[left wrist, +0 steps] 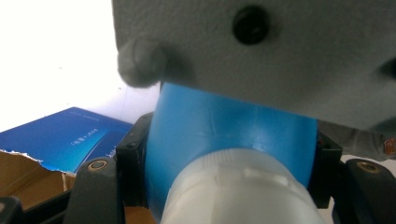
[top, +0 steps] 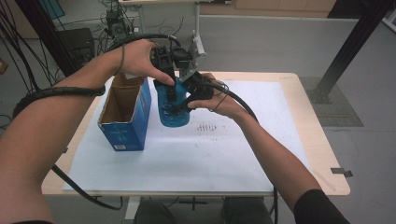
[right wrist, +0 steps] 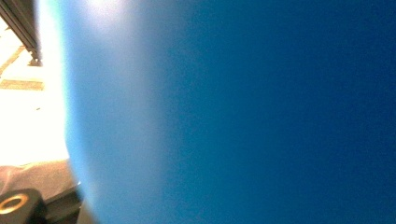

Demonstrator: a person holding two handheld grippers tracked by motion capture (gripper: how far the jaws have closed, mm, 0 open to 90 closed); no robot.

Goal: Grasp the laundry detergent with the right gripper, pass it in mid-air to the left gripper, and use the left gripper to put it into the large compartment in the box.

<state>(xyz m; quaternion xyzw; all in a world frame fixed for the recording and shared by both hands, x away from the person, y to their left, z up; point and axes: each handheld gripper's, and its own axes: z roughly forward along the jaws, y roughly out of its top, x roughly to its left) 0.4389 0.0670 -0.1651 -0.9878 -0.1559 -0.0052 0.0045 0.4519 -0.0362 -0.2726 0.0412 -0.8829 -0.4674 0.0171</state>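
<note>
You hold the blue pouch (top: pixel 173 109) in the air over the white sheet (top: pixel 224 154), just right of the open box (top: pixel 125 114). The left gripper (top: pixel 169 70) is clamped on its neck under the white cap (left wrist: pixel 243 186); the right gripper (top: pixel 189 95) is closed on its body. Keep both grips firm and the pouch upright. The box rim is very near on your left; the sheet on the right gives free room.

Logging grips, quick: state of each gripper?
Left gripper: shut on the blue bottle, near its white cap.
Right gripper: shut on the same bottle.
</note>
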